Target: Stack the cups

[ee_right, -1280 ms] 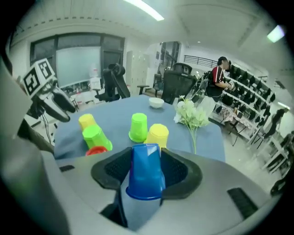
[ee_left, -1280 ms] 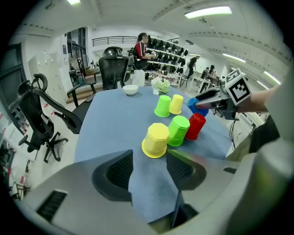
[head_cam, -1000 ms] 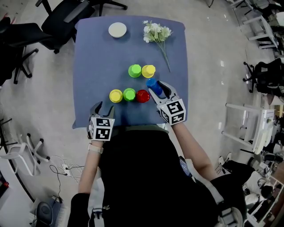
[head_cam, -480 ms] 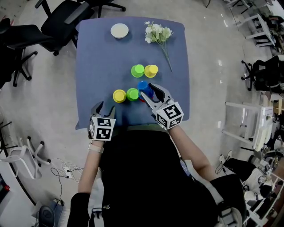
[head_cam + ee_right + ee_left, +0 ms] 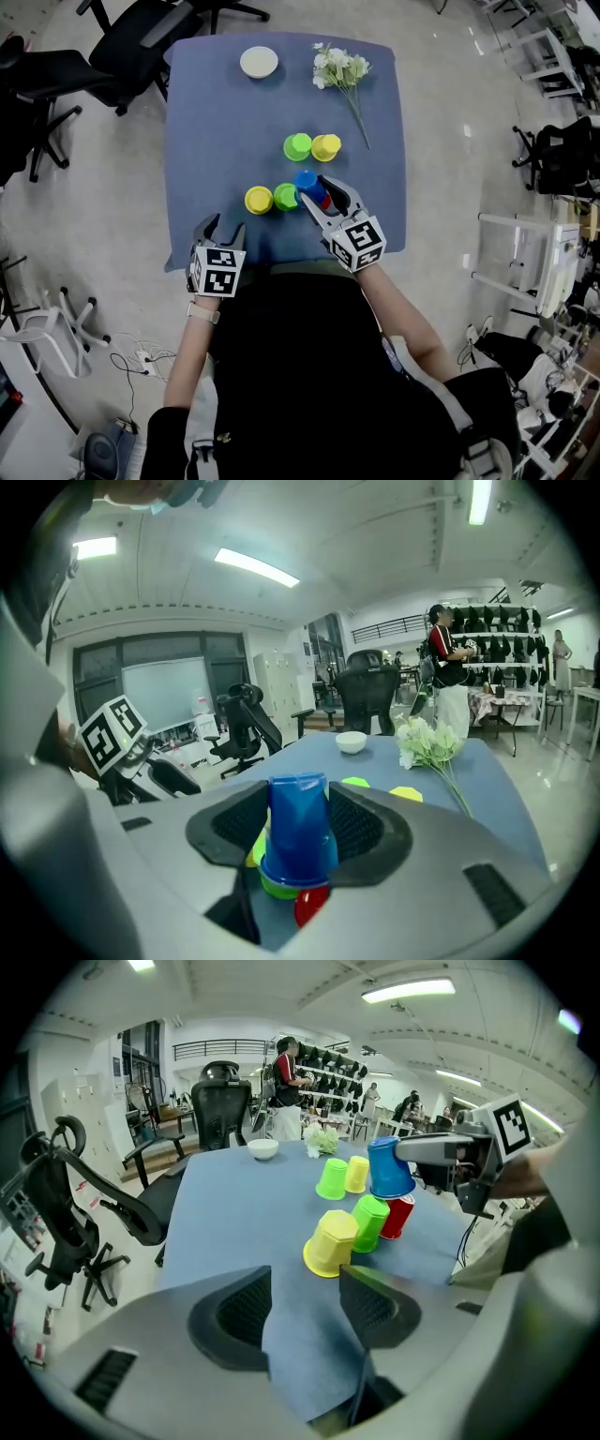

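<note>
Inverted cups stand on the blue tablecloth [image 5: 216, 112]. In the near row are a yellow cup [image 5: 258, 199] [image 5: 330, 1243], a green cup [image 5: 285, 197] [image 5: 370, 1222] and a red cup [image 5: 324, 201] [image 5: 397, 1216]. Behind them stand a second green cup [image 5: 297, 145] and a second yellow cup [image 5: 325, 147]. My right gripper [image 5: 317, 190] [image 5: 298, 827] is shut on a blue cup [image 5: 307, 181] [image 5: 388, 1168] [image 5: 298, 832], held upside down in the air just above the near green and red cups. My left gripper [image 5: 218, 228] [image 5: 305, 1312] hangs open and empty over the table's near edge.
A white bowl [image 5: 259, 62] and a bunch of white flowers [image 5: 341, 70] lie at the table's far side. Black office chairs [image 5: 141, 37] stand off the far left corner. Racks and more chairs stand to the right.
My right gripper carried the blue cup leftward, from beside the red cup to above the red and green cups. The left gripper stayed put.
</note>
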The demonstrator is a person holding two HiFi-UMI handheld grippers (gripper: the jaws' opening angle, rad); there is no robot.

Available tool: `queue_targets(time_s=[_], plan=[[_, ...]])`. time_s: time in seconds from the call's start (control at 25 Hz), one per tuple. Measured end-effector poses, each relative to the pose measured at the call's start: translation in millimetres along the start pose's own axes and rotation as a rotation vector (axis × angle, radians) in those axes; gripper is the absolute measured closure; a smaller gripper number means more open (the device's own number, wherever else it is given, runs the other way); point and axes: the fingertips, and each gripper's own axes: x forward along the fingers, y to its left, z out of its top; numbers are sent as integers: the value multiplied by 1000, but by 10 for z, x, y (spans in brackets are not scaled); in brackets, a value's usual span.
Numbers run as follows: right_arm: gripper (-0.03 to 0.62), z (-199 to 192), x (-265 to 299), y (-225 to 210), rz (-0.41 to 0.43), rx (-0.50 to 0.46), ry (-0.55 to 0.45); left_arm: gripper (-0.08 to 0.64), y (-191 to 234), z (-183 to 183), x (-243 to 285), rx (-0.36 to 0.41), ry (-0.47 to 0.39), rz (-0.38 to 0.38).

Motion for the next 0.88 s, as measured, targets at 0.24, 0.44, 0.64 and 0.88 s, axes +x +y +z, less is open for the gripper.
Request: queue_targets(time_s=[0.24,0.44,0.64,0.88], plan=[[390,-164,-145,0,-14,3,35,327,-69,14,29,17,0,-16],[405,-217,-216,44,-14,-4,45,327,-120,51,62,27,1,-25],[333,-277,-149,35,-10,-12,77,327,-173,65,84,35,4,-26],[313,-278,52,-141,-32,65,121,327,-205,35,74,32,10,-16]])
